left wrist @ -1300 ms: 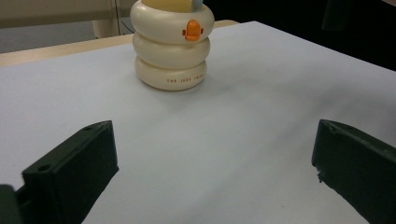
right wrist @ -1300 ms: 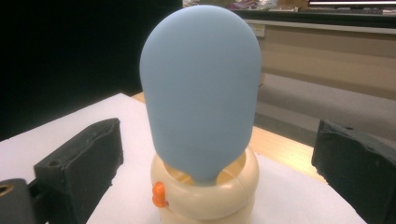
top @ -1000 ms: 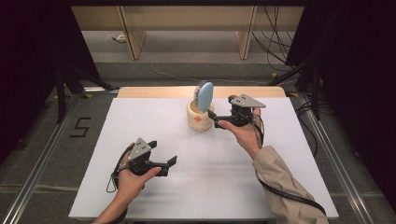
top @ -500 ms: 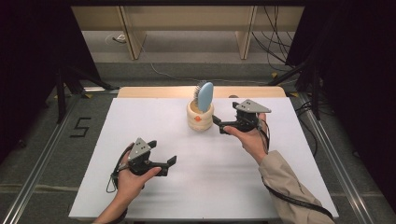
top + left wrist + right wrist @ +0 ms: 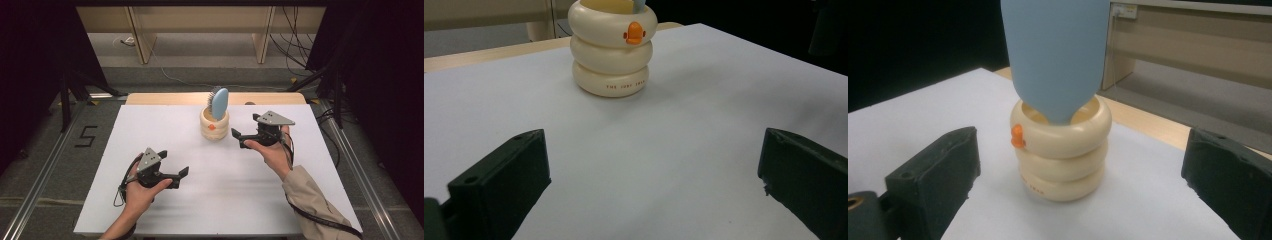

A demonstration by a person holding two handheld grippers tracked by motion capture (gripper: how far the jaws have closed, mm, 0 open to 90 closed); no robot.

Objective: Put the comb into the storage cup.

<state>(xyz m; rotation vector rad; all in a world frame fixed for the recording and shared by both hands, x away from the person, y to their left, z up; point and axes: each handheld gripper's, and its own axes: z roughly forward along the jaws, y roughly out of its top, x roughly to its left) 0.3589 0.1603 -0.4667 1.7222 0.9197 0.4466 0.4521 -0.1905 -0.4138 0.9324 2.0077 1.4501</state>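
Two grippers on the go here, and we've got both hands on the white desk (image 5: 150, 125). Closest to the near edge, toward the near left corner, our left gripper (image 5: 181, 173) hovers low with its jaws spread wide and nothing between them. In the left gripper view the jaws frame bare tabletop, with the cream ring-stacked holder (image 5: 613, 47) farther off.

Further in, toward the right side, our right gripper (image 5: 236, 137) sits just beside the holder (image 5: 214, 125), also spread wide and empty. In the right gripper view the holder (image 5: 1062, 150) stands upright between the jaws but beyond them, not touching. The blue hairbrush (image 5: 1055, 55) stands in it, narrow end down in the opening and broad part sticking up, leaning a bit.

The holder sits near the middle of the far edge, with a little orange duck bill (image 5: 1018, 136) on its top ring, and in the high view the brush (image 5: 219, 103) pokes well above the rim.

Our guess is the step in hand is the right gripper working with that brush. To do it well, we'd go for the flat blue body above the rim, close gently across the flat sides, and lift straight up so the holder doesn't tip. The left gripper could steady the holder if it wobbles.
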